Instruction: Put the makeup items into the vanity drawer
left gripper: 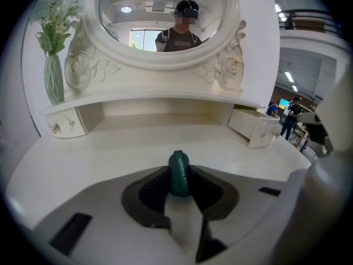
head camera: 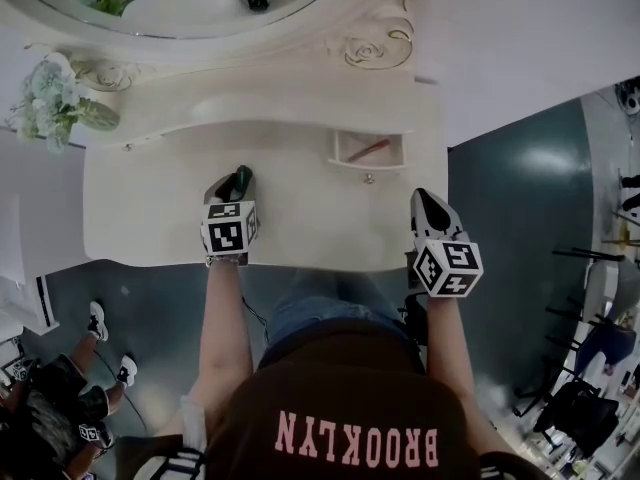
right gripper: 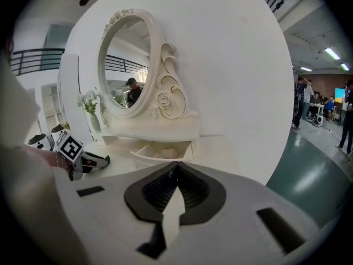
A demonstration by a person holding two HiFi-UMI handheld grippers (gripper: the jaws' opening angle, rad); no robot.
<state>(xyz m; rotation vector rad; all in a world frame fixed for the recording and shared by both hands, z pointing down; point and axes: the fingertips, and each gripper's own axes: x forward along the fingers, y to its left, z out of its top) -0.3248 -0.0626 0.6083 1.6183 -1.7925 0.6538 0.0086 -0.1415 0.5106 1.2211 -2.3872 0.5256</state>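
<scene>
Left gripper (head camera: 231,190), jaws about half closed, pinches a stubby dark-green makeup tube (left gripper: 178,174) end-out, presumably to slide it straight into the open white vanity drawer (head camera: 366,166).

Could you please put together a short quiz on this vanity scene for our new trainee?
1. True or false: the right gripper is holding a makeup item.
2. What is clamped in the left gripper? A) a dark green tube B) a pink brush C) nothing
3. Fill in: the small drawer on the right side of the vanity is ____.
Key: 1 false, its jaws are together and empty; 2 A; 3 open.
</scene>
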